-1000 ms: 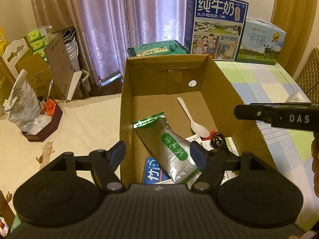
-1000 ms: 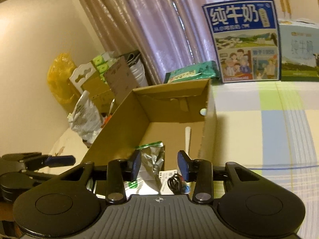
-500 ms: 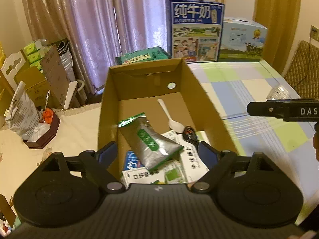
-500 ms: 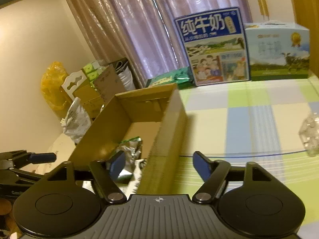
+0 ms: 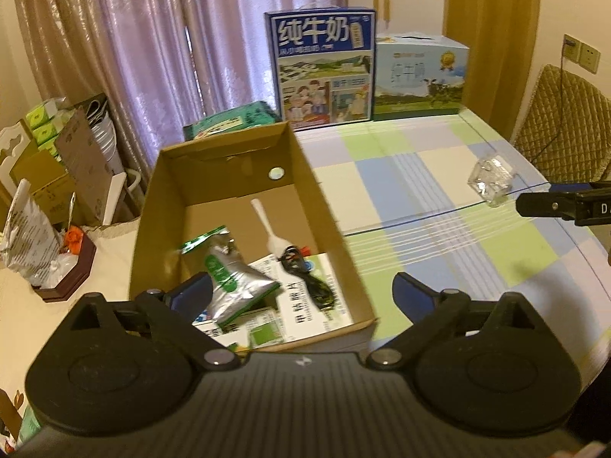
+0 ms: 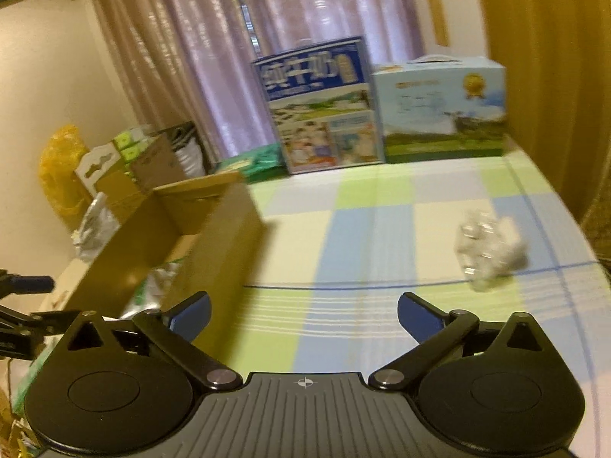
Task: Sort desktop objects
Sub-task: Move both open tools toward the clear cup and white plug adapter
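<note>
With both my left gripper [image 5: 301, 294] and right gripper [image 6: 304, 311] spread wide and empty, the clear plastic container [image 6: 487, 253] on the desk [image 6: 362, 229], ahead-right of my right gripper, is probably my next pick for the cardboard box [image 5: 324, 206].

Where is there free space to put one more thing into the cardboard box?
Inside the cardboard box, the floor is bare by the far wall, beyond the white spoon. The near half is crowded: silver pouch, black cable and paper packets.
</note>
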Motion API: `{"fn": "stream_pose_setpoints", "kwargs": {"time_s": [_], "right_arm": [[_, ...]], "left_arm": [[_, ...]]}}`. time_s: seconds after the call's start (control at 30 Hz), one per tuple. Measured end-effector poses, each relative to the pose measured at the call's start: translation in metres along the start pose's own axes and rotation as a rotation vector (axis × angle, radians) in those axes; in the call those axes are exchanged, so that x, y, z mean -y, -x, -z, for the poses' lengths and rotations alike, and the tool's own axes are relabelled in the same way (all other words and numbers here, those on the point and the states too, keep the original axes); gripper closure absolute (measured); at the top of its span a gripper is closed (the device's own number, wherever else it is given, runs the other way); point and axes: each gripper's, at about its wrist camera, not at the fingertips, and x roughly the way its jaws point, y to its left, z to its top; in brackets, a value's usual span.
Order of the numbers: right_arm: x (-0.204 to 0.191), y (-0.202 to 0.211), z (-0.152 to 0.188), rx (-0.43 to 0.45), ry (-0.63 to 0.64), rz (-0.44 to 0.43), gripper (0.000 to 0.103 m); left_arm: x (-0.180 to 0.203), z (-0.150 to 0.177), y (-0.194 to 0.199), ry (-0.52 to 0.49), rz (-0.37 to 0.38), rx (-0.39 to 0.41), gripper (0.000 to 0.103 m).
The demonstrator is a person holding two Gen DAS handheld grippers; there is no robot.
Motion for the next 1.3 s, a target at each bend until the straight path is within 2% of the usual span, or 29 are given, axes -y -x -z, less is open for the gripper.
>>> {"fn": "stream_pose_setpoints", "kwargs": {"time_s": [0.63, 1.0, 1.3], "right_arm": [[0.107, 0.055, 0.018, 0.020, -0.111, 0.136, 0.002], [0.139, 0.055, 0.027, 0.020, -0.160, 0.161, 0.002], [0.153, 0.043, 0.031, 0.039, -0.129, 0.215, 0.002]], "left_arm": [[0.087, -0.018, -0.012, -0.084, 0.092, 0.005, 0.002], [0.131, -0.019, -0.035, -0.116, 0.143, -0.014, 0.002], [0.164, -0.014, -0.063, -0.142, 0.174, -0.022, 0.002]]}}
